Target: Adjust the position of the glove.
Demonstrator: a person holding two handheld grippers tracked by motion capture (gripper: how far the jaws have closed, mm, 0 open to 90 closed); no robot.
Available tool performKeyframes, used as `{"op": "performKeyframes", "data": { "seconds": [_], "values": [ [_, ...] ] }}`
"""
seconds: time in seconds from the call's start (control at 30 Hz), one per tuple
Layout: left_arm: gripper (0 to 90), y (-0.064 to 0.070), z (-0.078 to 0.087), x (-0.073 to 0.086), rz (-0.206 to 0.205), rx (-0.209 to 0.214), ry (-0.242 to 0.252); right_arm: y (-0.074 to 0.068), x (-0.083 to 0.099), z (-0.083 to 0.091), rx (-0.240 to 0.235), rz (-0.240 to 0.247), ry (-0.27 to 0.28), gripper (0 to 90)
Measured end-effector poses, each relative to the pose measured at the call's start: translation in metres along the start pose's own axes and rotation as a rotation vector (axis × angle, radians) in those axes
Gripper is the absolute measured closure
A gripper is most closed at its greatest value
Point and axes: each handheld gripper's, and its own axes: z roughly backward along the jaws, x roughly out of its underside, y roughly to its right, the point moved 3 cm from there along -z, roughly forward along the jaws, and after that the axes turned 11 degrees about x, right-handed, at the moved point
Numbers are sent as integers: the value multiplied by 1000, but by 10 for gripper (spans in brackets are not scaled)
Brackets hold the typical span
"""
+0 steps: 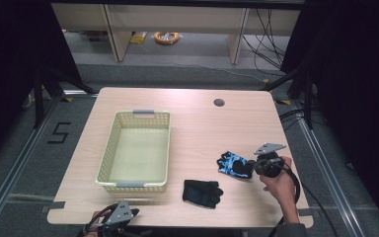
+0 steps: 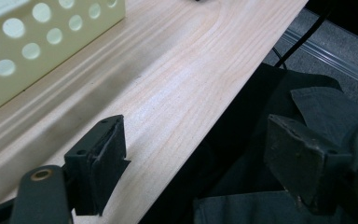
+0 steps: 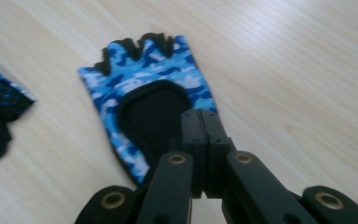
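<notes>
The right gripper [image 3: 208,135], fingers pressed together on the wrist edge of the blue camouflage glove [image 3: 144,88], sits right of centre; the basket [image 1: 109,148] lies leftward; left gripper [image 2: 200,158] fingers wide, idle.

Both grippers are black — left gripper [image 2: 193,154], right gripper [image 3: 208,135] — with brass-coloured rivets, grey three-cornered plates and trailing black cables.

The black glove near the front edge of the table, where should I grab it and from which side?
Probably the wrist cuff end of the black glove, coming straight down from above: it lies flat on the table, fingers pointing right, so a downward pinch at that thicker left edge should lift it.
</notes>
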Motion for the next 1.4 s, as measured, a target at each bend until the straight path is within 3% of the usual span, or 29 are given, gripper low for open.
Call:
{"op": "performKeyframes", "data": {
  "seconds": [0.03,0.1,0.17,0.23,0.4,0.43,0.5,0.6,0.73,0.8,0.83,0.87,0.93,0.97,1.03,1.1,1.27,1.3,1.37,1.4],
  "values": [
    [206,-1,0,0,-5,-4,-8,5,-2,-3,26,17,9,900],
    [206,0,-1,0,5,-4,7,8,-4,-9,41,6,11,900],
    [206,0,-1,0,3,-6,6,11,-4,-18,55,8,-21,900],
    [206,-3,2,-1,-27,-6,-12,11,-4,-23,65,15,-42,900],
    [207,0,-1,0,3,-4,6,16,0,-28,79,4,-53,900],
    [207,0,0,0,-10,-1,2,18,1,-29,82,8,-57,900],
    [207,-1,1,0,-33,-2,-15,19,3,-29,77,-5,-62,900],
    [207,0,0,0,0,-1,0,21,8,-34,63,-10,-77,900],
    [207,-1,0,0,-4,-2,-2,19,13,-34,41,0,-100,900],
    [207,0,1,0,-2,3,2,14,14,-30,18,-3,-96,900],
    [207,-2,2,-1,-22,-6,-2,11,15,-30,21,-16,-76,900],
    [207,0,1,0,1,-3,3,10,15,-26,2,-2,-97,900],
    [207,-1,2,-1,-15,-7,-4,6,16,-23,-8,-15,-88,900],
    [207,0,2,0,-1,-7,3,-3,17,-18,-40,-33,-92,900],
    [207,0,1,-1,4,-4,10,-6,17,-16,-49,-11,-99,900],
    [207,0,2,0,-8,-9,-5,-18,17,-13,-100,-12,-133,900],
    [207,-2,3,-1,-22,-9,1,-40,10,-14,-140,7,-142,900],
    [208,-1,3,-1,-23,-1,-2,-44,9,-16,-150,31,-129,900],
    [208,-1,3,-1,-25,-8,-3,-51,5,-17,-133,16,-158,900],
    [207,-1,2,-1,-24,-6,-3,-53,2,-20,-137,50,-119,900]
  ]
}}
